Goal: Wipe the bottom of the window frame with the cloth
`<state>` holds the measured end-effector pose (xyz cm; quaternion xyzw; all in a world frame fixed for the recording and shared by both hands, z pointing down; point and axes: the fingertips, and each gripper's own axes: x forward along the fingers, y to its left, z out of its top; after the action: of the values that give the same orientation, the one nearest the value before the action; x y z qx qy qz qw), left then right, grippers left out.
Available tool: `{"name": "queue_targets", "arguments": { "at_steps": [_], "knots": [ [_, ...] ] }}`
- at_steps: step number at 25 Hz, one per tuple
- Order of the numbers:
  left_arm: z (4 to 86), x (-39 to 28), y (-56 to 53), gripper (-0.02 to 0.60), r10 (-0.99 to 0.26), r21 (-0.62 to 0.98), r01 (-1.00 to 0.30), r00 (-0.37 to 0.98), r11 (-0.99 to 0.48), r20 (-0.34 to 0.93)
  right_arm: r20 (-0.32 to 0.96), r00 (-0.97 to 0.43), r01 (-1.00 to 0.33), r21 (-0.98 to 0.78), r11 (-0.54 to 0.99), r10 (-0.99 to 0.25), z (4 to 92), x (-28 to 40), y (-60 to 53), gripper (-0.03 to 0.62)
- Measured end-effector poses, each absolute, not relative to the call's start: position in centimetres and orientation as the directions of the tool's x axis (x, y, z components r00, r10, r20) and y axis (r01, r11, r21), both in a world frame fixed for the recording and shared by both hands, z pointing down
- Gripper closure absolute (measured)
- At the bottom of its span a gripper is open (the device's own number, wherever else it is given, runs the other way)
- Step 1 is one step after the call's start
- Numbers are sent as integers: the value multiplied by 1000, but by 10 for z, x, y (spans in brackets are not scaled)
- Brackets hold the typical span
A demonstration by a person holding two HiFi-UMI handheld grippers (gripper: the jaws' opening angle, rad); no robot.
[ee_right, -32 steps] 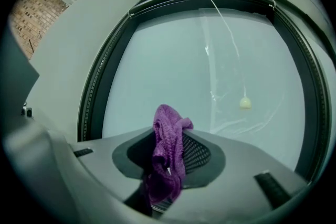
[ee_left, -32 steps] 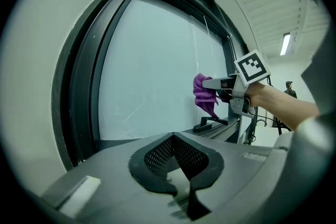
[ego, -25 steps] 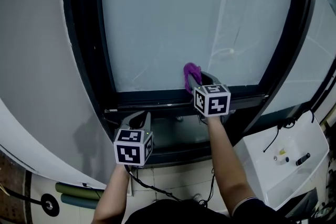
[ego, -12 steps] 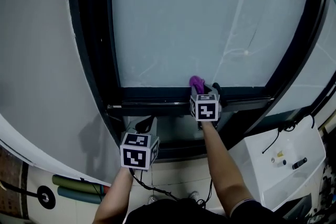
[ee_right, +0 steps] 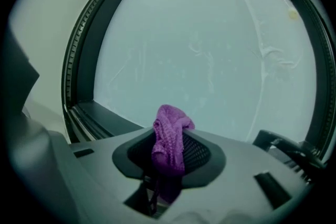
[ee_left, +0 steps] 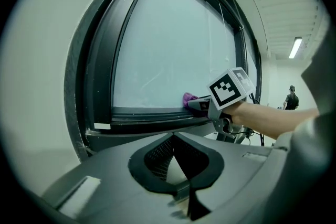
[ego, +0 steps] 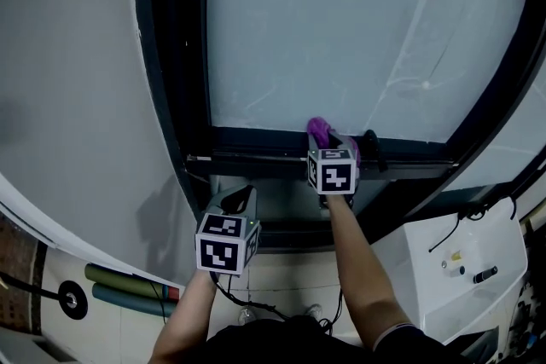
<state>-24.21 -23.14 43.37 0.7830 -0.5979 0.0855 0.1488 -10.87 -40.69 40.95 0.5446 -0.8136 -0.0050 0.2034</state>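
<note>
Cloth (ee_right: 169,134) sits clamped in right tongs (ee_right: 167,162), half hidden; left tongs (ee_left: 176,165) closed.

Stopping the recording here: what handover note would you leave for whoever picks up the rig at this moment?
Right tool: shut on the purple cloth, held at the bottom of the window frame, about mid-span, near the glass.
Left tool: shut, empty, held below the frame, touching nothing.
Done: the cloth is gripped and at the frame. How much is already wiped cannot be told.
Left: wipe along the bottom of the frame to both corners.
</note>
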Motion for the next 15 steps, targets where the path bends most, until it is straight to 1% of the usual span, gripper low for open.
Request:
{"name": "queue_targets", "arguments": {
  "at_steps": [8, 15],
  "knots": [
    [440, -279, -216, 574, -922, 128, -978, 197, -163, 332, 359, -440, -809, 238, 537, -823, 413, -181, -392, 465],
    [440, -307, -201, 573, -931, 119, -988, 136, -102, 339, 411, -568, -693, 229, 684, -713, 415, -260, -372, 465]
  ]
}}
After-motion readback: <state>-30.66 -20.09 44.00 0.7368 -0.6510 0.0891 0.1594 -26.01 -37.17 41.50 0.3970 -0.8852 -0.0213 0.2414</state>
